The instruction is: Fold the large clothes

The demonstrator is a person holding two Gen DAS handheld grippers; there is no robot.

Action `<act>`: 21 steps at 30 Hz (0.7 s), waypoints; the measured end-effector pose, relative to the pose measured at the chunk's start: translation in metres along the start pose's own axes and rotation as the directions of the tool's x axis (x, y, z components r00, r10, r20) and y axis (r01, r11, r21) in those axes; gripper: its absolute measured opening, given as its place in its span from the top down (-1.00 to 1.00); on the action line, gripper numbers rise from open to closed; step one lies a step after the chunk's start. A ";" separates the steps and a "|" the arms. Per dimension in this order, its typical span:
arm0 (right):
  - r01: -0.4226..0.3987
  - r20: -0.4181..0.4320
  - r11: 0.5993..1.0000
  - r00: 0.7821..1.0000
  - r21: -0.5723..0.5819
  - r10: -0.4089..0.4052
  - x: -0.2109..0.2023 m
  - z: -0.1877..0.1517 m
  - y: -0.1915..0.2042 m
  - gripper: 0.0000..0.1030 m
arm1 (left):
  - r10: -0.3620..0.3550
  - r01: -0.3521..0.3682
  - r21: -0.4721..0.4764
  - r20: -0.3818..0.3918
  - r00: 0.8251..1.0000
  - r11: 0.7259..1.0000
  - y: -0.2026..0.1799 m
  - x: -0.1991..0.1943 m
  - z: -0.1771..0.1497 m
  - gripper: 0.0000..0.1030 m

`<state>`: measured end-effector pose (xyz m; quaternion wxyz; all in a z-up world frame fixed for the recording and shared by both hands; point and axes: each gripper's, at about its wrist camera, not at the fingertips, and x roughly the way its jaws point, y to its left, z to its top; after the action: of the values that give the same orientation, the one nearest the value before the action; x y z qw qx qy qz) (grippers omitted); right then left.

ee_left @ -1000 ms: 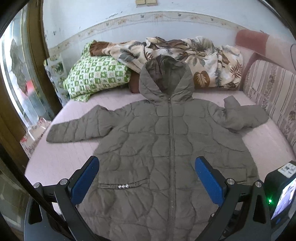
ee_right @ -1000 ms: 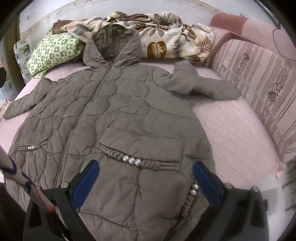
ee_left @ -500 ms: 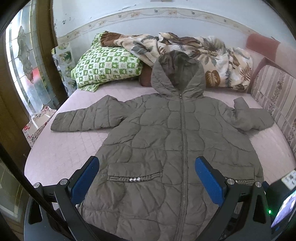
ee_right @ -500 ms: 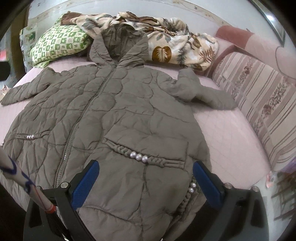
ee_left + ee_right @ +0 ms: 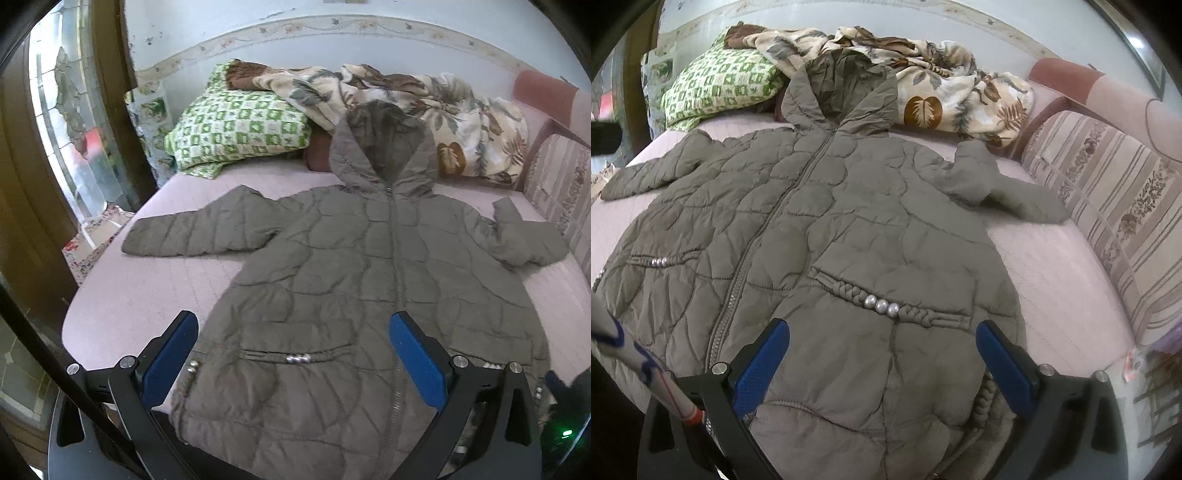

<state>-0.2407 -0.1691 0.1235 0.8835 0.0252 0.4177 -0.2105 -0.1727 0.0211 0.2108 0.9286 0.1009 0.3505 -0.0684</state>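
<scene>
**Puffy coat laid out flat, nothing folded yet**

So the quilted jacket (image 5: 354, 295) is spread face up across the pink bed cover (image 5: 147, 295), zipped to the neck, hood (image 5: 384, 147) propped against the bedding at the far end. Olive-grey shell, stitched into rounded puffy panels, so it looks thick and springy, my guess is it won't hold a crease easily. Each pocket has a braided trim with a row of small silver beads (image 5: 881, 305). The left sleeve (image 5: 192, 232) lies straight out to the side, the right sleeve (image 5: 1004, 184) is bent with its cuff pointing toward the striped sofa back (image 5: 1108, 192). I'd say it's spread like this so both sleeves and side edges are reachable before the first fold

Both tools hover at the hem end. The left gripper (image 5: 291, 354) has its blue-padded jaws wide apart over the left pocket area, holding nothing. The right gripper (image 5: 882, 354) is the same deal, jaws spread wide above the right pocket, nothing between them. Whether the pads actually touch the fabric, can't tell

Further out: a green-and-white checked pillow (image 5: 236, 129) and a crumpled leaf-print blanket (image 5: 443, 110) are piled along the wall behind the hood. A window (image 5: 62, 129) is on the left. Judging from this, folding hasn't begun
</scene>
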 end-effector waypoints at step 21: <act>-0.027 0.075 0.999 0.997 0.026 0.025 -0.016 0.078 0.009 -0.99 | 0.152 -0.174 -0.229 -0.109 0.982 0.958 0.189 0.117 0.020 -0.95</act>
<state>-0.1892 -0.1728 0.1846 0.9007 0.0348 0.3812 -0.2054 -0.0357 0.1933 0.1737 0.9196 0.0204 0.3884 0.0554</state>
